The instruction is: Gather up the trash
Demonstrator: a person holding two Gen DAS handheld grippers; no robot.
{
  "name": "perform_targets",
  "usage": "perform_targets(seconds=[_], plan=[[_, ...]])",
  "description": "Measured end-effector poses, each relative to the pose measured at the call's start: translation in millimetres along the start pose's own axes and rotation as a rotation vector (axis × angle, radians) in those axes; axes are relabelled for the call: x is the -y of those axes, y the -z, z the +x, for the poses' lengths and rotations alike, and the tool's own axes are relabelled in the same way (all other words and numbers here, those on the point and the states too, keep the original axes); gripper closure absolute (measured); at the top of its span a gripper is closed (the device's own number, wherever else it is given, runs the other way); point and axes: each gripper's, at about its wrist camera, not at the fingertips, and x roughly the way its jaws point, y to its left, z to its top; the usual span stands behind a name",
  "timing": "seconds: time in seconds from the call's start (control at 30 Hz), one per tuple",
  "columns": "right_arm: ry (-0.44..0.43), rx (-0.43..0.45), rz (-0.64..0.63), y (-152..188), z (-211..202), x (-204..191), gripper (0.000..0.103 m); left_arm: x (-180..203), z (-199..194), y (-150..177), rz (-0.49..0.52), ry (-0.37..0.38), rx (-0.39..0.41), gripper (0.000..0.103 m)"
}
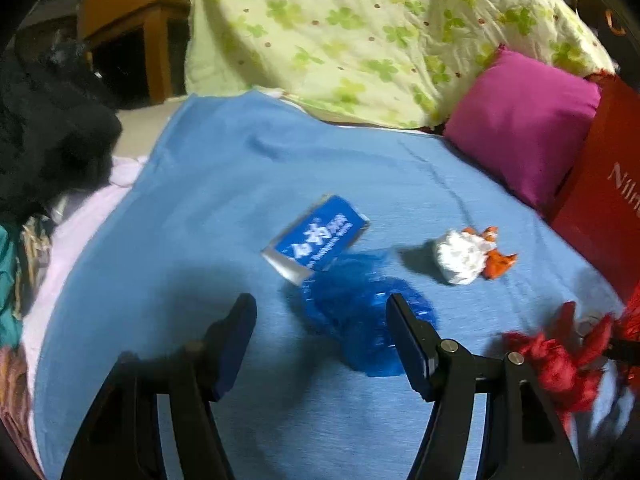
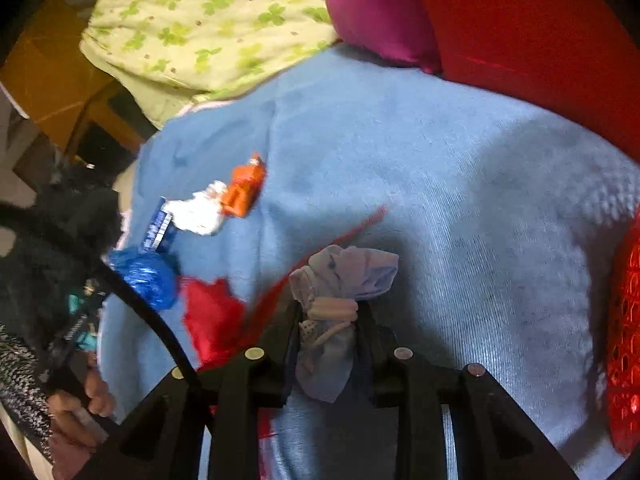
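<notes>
- Left wrist view first, reading from its left edge: I see dark clothing (image 1: 48,136) heaped at nine o'clock, then a blue sheet (image 1: 224,184) spread across the middle of the bed.
- My left gripper (image 1: 322,312) hangs over that sheet with its jaws apart and nothing between the pads.
- Just past its fingertips, at about one o'clock from them, lies a crumpled blue wrapper (image 1: 360,312); the right-hand finger crosses in front of its edge, but I cannot tell if it touches.
- A blue box (image 1: 316,236) with white print sits tilted at twelve o'clock from the wrapper, touching or overlapping it.
- Further right, at two o'clock from the gripper, is a white paper wad (image 1: 460,256) with an orange scrap (image 1: 498,262) against its right side.
- Beyond these, a pink cushion (image 1: 520,124) leans by a red bag (image 1: 604,208) at three o'clock, and a green floral quilt (image 1: 360,32) fills twelve o'clock.
- A blurred red shred (image 1: 556,360) sits at four o'clock.
- On the right wrist view, a hand (image 2: 86,404) shows at the lower left edge, at eight o'clock.
- My right gripper (image 2: 332,312) is clenched on a pale grey-blue rag (image 2: 344,276) bunched with a band; the bundle sticks out above the fingertips, over the sheet.
- Red netting (image 2: 624,344) lies at the right edge, at three o'clock.
</notes>
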Motion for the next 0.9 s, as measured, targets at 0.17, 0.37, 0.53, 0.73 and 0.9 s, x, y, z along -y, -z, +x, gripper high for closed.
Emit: perform_targets(seconds=[0.17,0.37,0.53,0.73,0.9], plan=[[-0.136,0.168,0.05,-7.4,-38.0,11.9,0.037,2.6,-9.6,0.0,-0.007,0.031,0.016,0.035],[-0.245,0.227,-0.211,5.5,-51.4,-41.0,0.039,13.6,5.5,7.5,0.021,0.048,-0.06,0.035],[-0.127,0.043,-0.377,25.0,-6.1,-84.5,0.042,14.9,21.0,13.1,-0.003,0.062,-0.123,0.035],[-0.036,-0.125,-0.427,45.9,32.3,-82.9,0.069,7.7,27.7,17.0,-0.062,0.104,-0.153,0.035],[-0.099,-0.062,-0.448,46.6,13.9,-85.0,0.077,3.2,35.2,20.4,-0.103,0.127,-0.187,0.056]])
